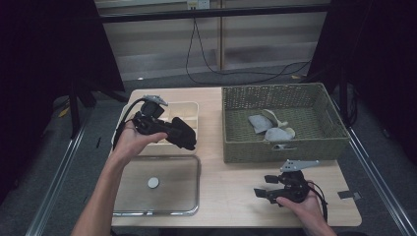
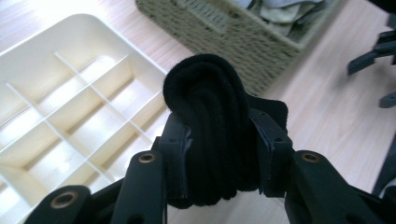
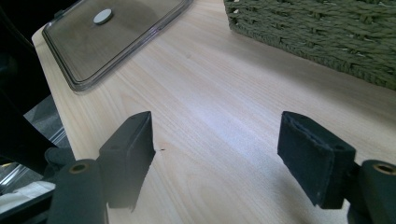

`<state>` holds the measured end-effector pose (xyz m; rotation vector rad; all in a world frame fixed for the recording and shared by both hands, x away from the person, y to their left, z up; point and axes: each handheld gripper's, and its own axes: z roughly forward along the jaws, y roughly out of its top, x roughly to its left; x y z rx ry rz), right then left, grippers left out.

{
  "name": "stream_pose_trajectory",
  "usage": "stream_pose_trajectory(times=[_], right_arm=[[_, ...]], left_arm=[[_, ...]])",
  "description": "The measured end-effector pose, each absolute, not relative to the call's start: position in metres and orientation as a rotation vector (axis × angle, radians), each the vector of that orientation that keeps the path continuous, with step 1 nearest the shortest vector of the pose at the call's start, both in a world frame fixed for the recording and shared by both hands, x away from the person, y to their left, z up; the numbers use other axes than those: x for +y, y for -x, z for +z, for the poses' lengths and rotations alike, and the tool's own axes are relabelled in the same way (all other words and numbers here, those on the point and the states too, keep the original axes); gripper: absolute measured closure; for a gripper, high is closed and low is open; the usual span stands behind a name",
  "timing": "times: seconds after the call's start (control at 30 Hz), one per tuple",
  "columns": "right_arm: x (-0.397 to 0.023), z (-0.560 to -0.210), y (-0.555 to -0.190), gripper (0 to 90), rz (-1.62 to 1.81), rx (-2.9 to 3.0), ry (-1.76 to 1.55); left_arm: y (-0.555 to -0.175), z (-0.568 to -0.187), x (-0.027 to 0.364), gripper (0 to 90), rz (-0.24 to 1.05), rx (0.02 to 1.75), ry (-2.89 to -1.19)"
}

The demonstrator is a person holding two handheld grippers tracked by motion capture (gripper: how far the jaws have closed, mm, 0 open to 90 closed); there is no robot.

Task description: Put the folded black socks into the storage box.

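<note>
Your left hand-held gripper [image 1: 184, 136] is clamped on a rolled black sock [image 2: 212, 126], held over the right edge of the cream divider tray [image 2: 70, 107]. Your right hand-held gripper [image 3: 219, 158] has its jaws apart, nothing between them, low over the counter [image 3: 210, 93] near the wicker basket [image 1: 280, 147].

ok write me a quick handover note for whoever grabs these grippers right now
Left gripper: shut on a rolled black sock, held above the cream divided tray.
Right gripper: open, nothing between its jaws, low over the wooden table in front of the woven basket.
Grey and pale socks lie in the basket. Clear lid lies in front of the tray.
Done: black sock picked up.
Left: probably set it in a tray compartment, then sort the basket's socks.
</note>
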<state>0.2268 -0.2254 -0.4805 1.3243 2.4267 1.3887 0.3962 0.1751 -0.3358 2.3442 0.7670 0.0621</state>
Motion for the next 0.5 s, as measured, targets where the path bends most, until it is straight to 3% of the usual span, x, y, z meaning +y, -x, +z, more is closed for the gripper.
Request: stream_pose_trajectory(times=[0.5], right_arm=[[-0.225,-0.481,-0.227,26.3,1.385,2.43,-1.329]], left_arm=[[-0.425,-0.344,0.172,62.3,0.061,0.831,-2.405]])
